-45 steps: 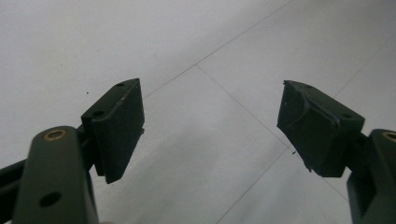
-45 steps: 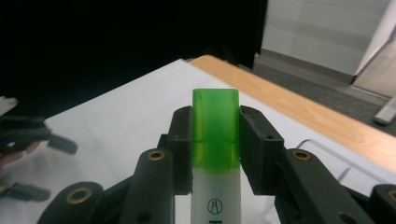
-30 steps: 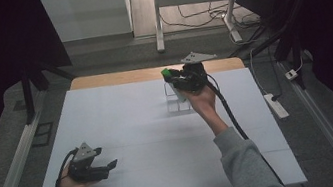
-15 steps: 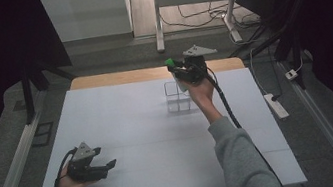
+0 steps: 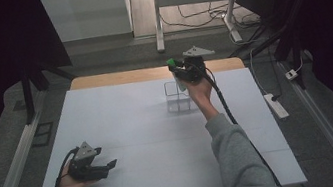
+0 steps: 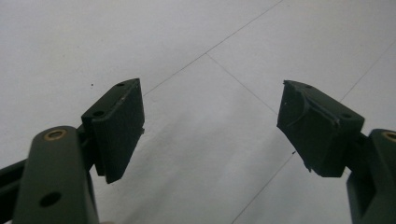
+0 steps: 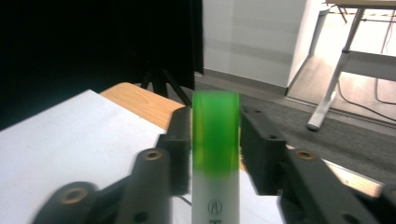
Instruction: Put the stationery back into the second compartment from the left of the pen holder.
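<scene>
Since the right gripper [image 5: 173,65] has just been loosening its jaws around the green-capped tube [image 7: 215,135], which looks seated in the clear rack [image 5: 176,103] near the worktop's far edge, it'd best back off straight up without nudging it, while the left gripper [image 5: 111,164] sits spread and empty near the front-left corner.

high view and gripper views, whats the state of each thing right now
tube: white with a green cap, upright between the right gripper's jaws, a gap showing on one side
right gripper: jaws have just been opening, apart around the tube
left gripper: open, nothing between its jaws, low over the table
clear rack: upright on the table, looks empty
table: white top, bare near the left gripper
</scene>
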### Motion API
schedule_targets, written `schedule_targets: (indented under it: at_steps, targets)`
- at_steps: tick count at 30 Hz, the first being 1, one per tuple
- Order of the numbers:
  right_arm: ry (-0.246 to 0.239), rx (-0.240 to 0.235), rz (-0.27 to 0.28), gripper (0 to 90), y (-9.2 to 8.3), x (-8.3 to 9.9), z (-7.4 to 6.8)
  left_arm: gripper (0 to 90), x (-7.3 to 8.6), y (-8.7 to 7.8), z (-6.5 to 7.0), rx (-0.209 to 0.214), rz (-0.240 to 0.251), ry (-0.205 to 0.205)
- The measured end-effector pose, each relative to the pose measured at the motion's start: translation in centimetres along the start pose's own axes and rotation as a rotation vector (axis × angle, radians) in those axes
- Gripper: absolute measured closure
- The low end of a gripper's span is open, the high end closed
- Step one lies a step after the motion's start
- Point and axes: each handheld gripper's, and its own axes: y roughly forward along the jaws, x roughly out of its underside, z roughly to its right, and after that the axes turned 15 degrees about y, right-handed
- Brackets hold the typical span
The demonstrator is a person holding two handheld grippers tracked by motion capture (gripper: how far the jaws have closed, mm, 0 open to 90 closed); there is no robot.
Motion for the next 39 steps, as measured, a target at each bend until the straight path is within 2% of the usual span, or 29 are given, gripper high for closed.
schedule_targets:
  at_steps: [5, 10, 16, 24, 31, 39]
  targets:
    - [0.013, 0.007, -0.035, 48.5, -0.6, 0.1, 0.0, 23.0, 0.0, 0.0, 0.1, -0.001, 0.001, 0.002]
    - [0.007, -0.009, -0.049, 45.3, -1.8, 0.3, 0.2, 22.8, -0.1, 0.0, 0.2, 0.000, -0.003, 0.006]
    - [-0.003, -0.025, -0.109, 43.5, -3.4, 1.1, 0.4, 22.8, 0.0, 0.0, 0.2, -0.001, -0.005, 0.005]
    - [-0.057, -0.047, -0.206, 41.9, -5.1, 3.2, 0.0, 22.7, -0.1, 0.0, 0.2, -0.003, -0.010, 0.009]
    - [-0.073, -0.054, -0.267, 40.3, -7.4, 5.2, 0.2, 22.6, -0.1, 0.0, 0.3, -0.004, -0.013, 0.010]
    - [-0.057, -0.061, -0.309, 39.6, -10.7, 7.7, 1.1, 22.6, 0.0, 0.1, 0.3, -0.003, -0.018, 0.012]
